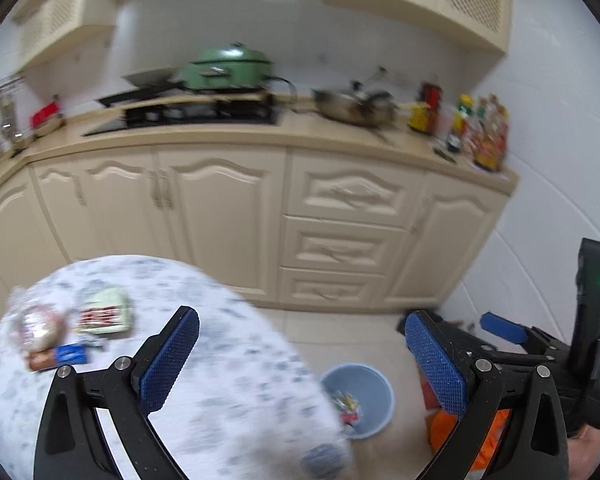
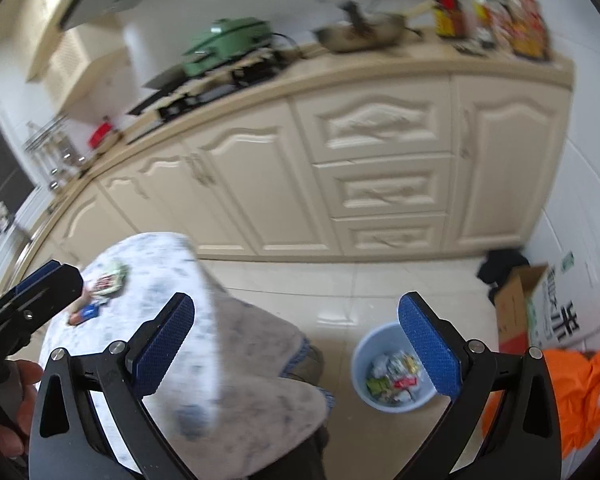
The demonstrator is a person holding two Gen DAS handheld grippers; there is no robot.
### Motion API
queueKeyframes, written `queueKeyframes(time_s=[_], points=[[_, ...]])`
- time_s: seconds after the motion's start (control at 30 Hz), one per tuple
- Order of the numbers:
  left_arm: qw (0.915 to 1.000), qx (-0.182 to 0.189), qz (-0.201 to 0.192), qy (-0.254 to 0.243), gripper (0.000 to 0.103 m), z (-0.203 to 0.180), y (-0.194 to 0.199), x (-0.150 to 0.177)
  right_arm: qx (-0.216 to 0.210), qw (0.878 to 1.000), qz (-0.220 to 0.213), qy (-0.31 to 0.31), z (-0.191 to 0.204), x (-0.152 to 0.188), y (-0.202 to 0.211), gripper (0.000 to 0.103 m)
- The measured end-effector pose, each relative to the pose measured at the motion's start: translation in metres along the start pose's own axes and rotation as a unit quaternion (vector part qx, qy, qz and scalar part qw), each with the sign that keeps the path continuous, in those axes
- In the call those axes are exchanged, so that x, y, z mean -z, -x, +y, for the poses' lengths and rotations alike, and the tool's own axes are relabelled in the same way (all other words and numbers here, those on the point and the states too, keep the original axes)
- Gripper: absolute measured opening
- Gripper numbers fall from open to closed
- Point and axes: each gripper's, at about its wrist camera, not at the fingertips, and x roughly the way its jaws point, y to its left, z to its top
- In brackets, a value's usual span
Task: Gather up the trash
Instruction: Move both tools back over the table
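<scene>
A pale blue trash bin (image 1: 358,400) stands on the floor beside the table and holds several wrappers; it also shows in the right wrist view (image 2: 394,364). Several wrappers lie on the patterned tablecloth: a green-white-red packet (image 1: 106,312), a clear bag (image 1: 40,326) and a blue-orange wrapper (image 1: 58,358); the same packet (image 2: 109,280) shows in the right wrist view. My left gripper (image 1: 300,356) is open and empty above the table's right edge. My right gripper (image 2: 296,344) is open and empty above the floor near the bin.
The table (image 2: 188,344) has a white and blue cloth. Cream kitchen cabinets (image 1: 228,216) run behind, with a green pot (image 1: 230,66), a wok (image 1: 354,108) and bottles on the counter. A cardboard box (image 2: 532,308) and an orange bag (image 2: 572,392) lie on the floor at right.
</scene>
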Motion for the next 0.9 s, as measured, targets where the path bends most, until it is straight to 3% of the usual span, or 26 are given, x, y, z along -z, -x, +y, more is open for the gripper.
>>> queueKeyframes(time_s=[0.23, 0.5, 0.73, 0.9], points=[[0.9966, -0.058, -0.034, 0.048, 0.102, 0.057, 0.078, 0.037, -0.036, 0.997, -0.01, 0.062, 0.079, -0.002, 0.004, 0.103], [0.9878, -0.123, -0.05, 0.081, 0.102, 0.094, 0.142, 0.08, -0.066, 0.991, -0.001, 0.12, 0.159, 0.01, -0.002, 0.103], [0.9808, -0.161, -0.045, 0.1, 0.102, 0.118, 0.166, 0.101, -0.082, 0.984, 0.017, 0.159, 0.215, 0.021, -0.019, 0.103], [0.9768, -0.18, -0.03, 0.112, 0.102, 0.14, 0.15, 0.092, -0.089, 0.979, 0.038, 0.182, 0.252, 0.027, -0.046, 0.103]])
